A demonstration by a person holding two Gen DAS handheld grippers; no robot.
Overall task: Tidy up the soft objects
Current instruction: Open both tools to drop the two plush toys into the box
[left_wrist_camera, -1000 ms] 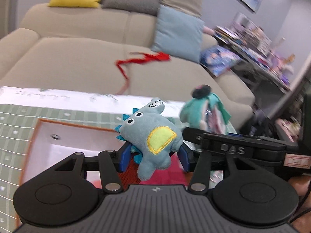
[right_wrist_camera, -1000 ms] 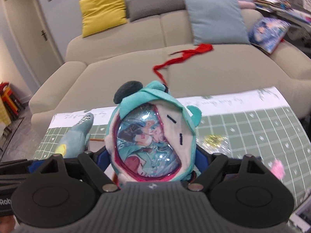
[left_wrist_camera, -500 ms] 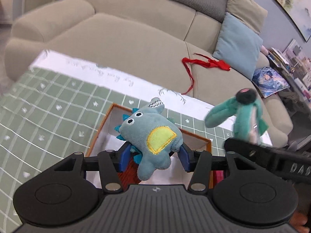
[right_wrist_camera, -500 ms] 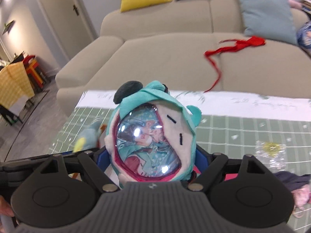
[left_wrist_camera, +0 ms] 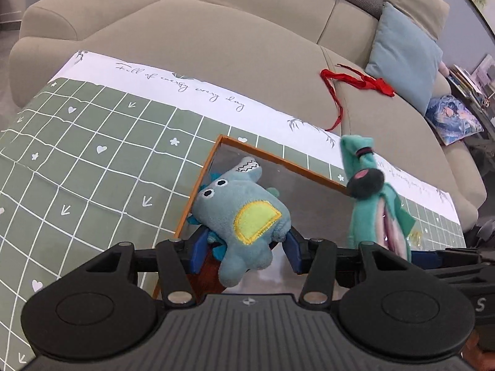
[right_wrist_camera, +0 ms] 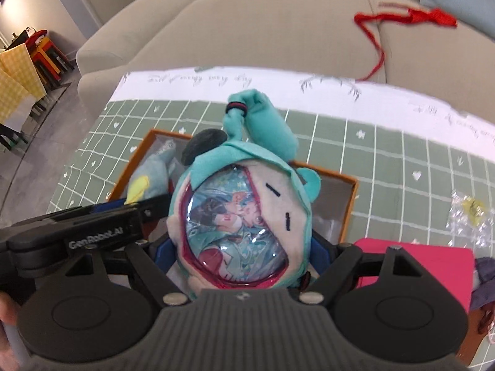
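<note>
My left gripper (left_wrist_camera: pixel 246 249) is clamped on the blue dinosaur plush (left_wrist_camera: pixel 239 216), my right gripper (right_wrist_camera: pixel 239 256) on the teal pouch plush (right_wrist_camera: pixel 244 216) with its clear picture window; both toys hang over the orange-rimmed box (left_wrist_camera: pixel 198 191) on the green checked tablecloth (left_wrist_camera: pixel 92 167). Pick-up, I judge, is complete for these two items, and neither yet rests on the box floor. Remaining: lower each into the box and release. A pink item (right_wrist_camera: pixel 414 262) and a crinkled clear wrapper (right_wrist_camera: pixel 470 216) lie on the cloth beside the box; a red ribbon (left_wrist_camera: pixel 355 77) lies on the sofa (left_wrist_camera: pixel 216 31), possibly still to be sorted.
</note>
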